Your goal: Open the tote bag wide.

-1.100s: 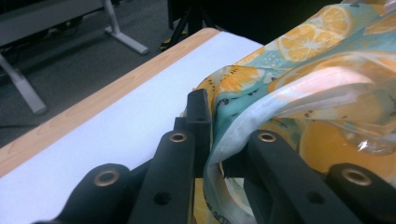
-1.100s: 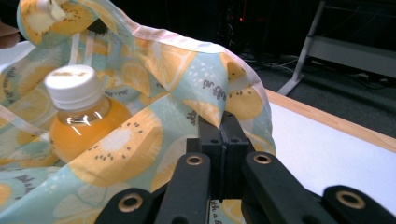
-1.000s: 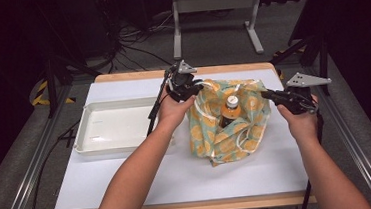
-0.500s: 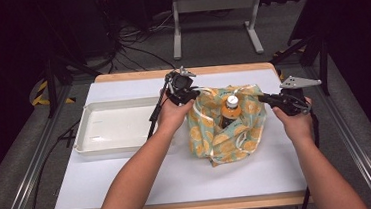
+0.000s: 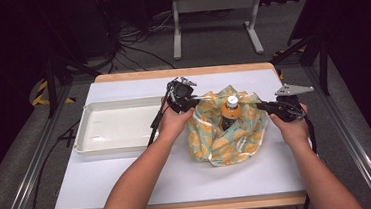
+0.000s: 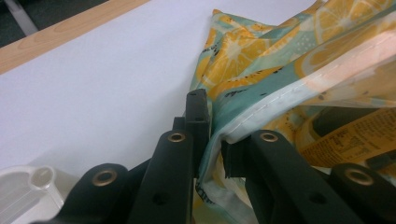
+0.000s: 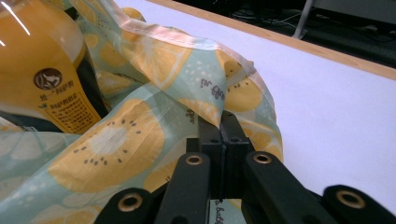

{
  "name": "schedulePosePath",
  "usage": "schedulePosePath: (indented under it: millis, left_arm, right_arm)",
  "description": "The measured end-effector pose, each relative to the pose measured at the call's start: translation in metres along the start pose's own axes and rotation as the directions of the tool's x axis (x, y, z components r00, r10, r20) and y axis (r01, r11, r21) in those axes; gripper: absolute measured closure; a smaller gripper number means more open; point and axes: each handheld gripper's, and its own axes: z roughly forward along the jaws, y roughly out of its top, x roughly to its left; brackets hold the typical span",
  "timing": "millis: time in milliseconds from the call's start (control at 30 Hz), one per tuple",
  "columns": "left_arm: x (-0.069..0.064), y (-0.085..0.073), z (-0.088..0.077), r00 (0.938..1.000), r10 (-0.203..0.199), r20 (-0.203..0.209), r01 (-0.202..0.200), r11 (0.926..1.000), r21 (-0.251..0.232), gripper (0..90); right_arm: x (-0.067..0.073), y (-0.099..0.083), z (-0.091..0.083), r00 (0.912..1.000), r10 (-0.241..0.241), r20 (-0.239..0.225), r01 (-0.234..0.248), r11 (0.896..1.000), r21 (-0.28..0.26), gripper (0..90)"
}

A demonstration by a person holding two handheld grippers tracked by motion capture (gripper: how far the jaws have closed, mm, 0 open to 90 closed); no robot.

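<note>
A teal cloth (image 5: 226,141) printed with orange slices lies bunched around an upright orange drink bottle (image 5: 230,112) with a white cap. My left gripper (image 5: 193,103) is shut on the cloth's left hem (image 6: 261,105), and the bottle's label (image 6: 348,135) shows through the fabric. My right gripper (image 5: 265,107) is shut on the cloth's right edge; its jaws (image 7: 220,125) pinch a fold of cloth (image 7: 187,70) beside the bottle (image 7: 42,70). Both edges are held a little above the table.
A white rectangular tray (image 5: 89,144) sits on the white tabletop (image 5: 154,182) left of the cloth, close to my left hand. The wooden far edge of the table (image 5: 136,75) runs behind. Dark frame legs and cables lie on the floor beyond.
Both hands have come down with the cloth edges still gripped, and the cloth now sags lower around the bottle.
</note>
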Motion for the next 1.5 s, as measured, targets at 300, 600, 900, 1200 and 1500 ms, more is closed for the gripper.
schedulePosePath:
  millis: [300,600,900,1200,1500]
  left_arm:
    - [-0.001,-0.008,0.012,0.9999,-0.015,-0.007,0.015,0.9991,0.039,83.9]
    - [-0.001,-0.011,0.02,0.9998,-0.021,-0.001,0.021,0.995,0.097,83.6]
    - [0.002,-0.015,0.027,0.9992,-0.035,0.02,0.031,0.987,0.158,83.3]
    - [0.001,-0.014,0.021,0.9992,-0.029,0.028,0.025,0.9895,0.142,83.5]
    - [-0.002,-0.014,0.019,0.9991,-0.022,0.036,0.017,0.9905,0.136,83.6]
  right_arm:
    - [0.0,-0.011,0.01,1.0,0.003,0.001,-0.003,0.999,0.046,89.9]
    - [-0.002,-0.014,0.014,0.9997,0.022,0.009,-0.023,0.996,0.083,89.4]
    - [-0.005,-0.019,0.019,0.9994,0.034,0.004,-0.035,0.993,0.112,88.0]
    - [-0.004,-0.014,0.006,0.999,0.046,0.0,-0.046,0.997,0.065,75.2]
    - [0.004,-0.008,-0.028,0.9989,0.042,0.019,-0.041,0.999,-0.035,62.2]
